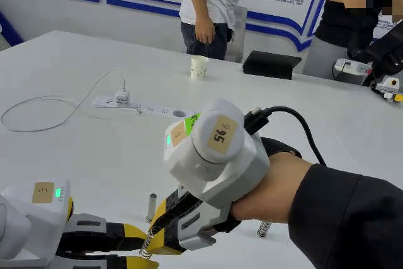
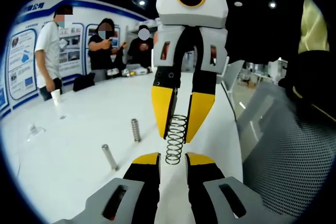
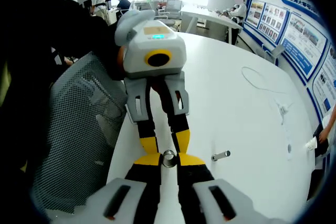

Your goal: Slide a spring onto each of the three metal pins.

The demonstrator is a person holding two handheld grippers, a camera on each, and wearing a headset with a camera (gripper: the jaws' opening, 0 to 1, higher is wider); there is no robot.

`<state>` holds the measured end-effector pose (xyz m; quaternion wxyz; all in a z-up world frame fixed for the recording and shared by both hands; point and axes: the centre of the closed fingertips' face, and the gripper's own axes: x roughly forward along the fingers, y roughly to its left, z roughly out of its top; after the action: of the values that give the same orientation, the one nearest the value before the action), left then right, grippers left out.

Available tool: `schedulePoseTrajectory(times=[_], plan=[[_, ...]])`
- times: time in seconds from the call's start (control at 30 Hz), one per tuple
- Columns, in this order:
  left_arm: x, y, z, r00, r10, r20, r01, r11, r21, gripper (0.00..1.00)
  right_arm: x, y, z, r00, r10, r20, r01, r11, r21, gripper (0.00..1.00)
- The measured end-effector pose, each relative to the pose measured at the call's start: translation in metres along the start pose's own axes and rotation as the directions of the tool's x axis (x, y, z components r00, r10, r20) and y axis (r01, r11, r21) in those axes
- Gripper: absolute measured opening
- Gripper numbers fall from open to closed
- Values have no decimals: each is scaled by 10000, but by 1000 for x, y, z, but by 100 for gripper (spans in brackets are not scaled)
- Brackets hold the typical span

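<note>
A bare coil spring (image 2: 176,137) hangs over the near table edge, pinched near its top between the yellow fingers of my right gripper (image 2: 178,127). My left gripper (image 2: 173,159) faces it, jaws slightly apart on either side of the spring's lower end. In the right gripper view the spring (image 3: 168,158) shows end-on between my right gripper (image 3: 169,160) tips, with the left gripper (image 3: 165,142) opposite. In the head view the spring (image 1: 148,242) sits between both grippers. One bare metal pin (image 1: 152,206) (image 2: 109,157) (image 3: 220,155) stands nearby. Another pin carries a spring (image 1: 264,228) (image 2: 136,129).
On the white table (image 1: 75,155) lie a power strip (image 1: 135,106) with a white cable, a paper cup (image 1: 199,66) and a black case (image 1: 272,64). People stand along the far edge. A mesh chair (image 2: 283,150) (image 3: 79,129) stands at the near edge.
</note>
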<state>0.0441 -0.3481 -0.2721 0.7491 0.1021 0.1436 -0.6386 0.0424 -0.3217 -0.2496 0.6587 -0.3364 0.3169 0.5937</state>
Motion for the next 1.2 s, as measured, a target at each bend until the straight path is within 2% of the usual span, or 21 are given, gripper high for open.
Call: schedulePoseTrajectory(times=[0.6,0.87,1.2], plan=[[-10,13,-6,9977,681,-67,-684,9959,-585,44,-3,-5,-7,9997,-145,-214,147,9998,130,12],[-17,20,-9,9936,1134,-24,-1131,9898,-865,54,-7,-10,-11,9993,-244,-272,250,9994,229,12],[-20,23,-13,9902,1397,-18,-1390,9840,-1119,62,-10,-16,-14,9989,-343,-310,353,9989,315,12]])
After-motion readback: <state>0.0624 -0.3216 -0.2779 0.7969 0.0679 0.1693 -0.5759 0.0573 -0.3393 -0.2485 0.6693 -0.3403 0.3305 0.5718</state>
